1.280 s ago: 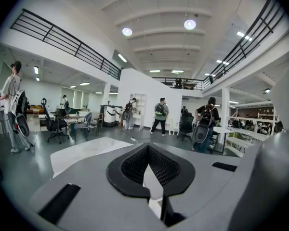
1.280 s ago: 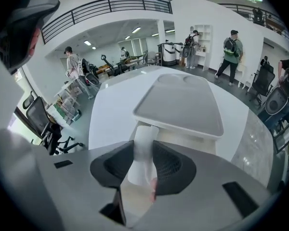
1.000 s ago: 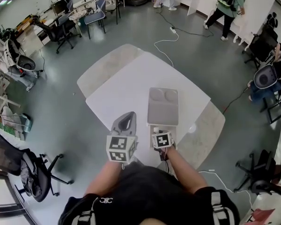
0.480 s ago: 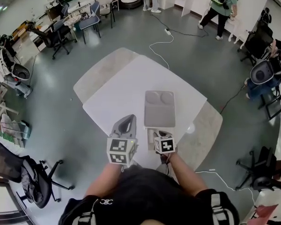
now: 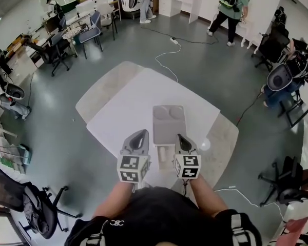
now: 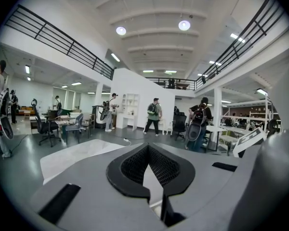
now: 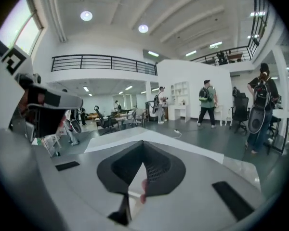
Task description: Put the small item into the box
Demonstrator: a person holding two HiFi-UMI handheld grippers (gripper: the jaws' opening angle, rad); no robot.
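Head view: white table [image 5: 124,106] on a grey floor. A grey box [image 5: 169,123] lies flat on it toward the near-right side, with two round dents at its far end. A person stands at the near edge, arms out, with a gripper in each hand.

The left gripper [image 5: 141,134] is held above the table just left of the box's near corner, pointing away from the person. In the left gripper view its jaws are together with nothing between them. Only a sliver of white table shows through the pad cut-out.

The right gripper [image 5: 180,137] is at the box's near-right corner. Its tip overlaps the box edge in the head view (height above it can't be told). In the right gripper view the jaws are closed, and a small pinkish item [image 7: 143,192] sits pinched in the seam between the pads. Only a sliver of it shows, so its shape is unclear. The item is in the right gripper, not yet in the box.

The two grippers are side by side and apart, with the box's near end between them. Their marker cubes [image 5: 133,168] face the head camera.

A small white round thing [image 5: 204,144] lies on the table just right of the right gripper. A white cable [image 5: 166,60] runs over the floor beyond the table. There are office chairs [image 5: 90,32] at far left and a person with backpack [image 5: 228,4] at the back. More people show in both gripper views.
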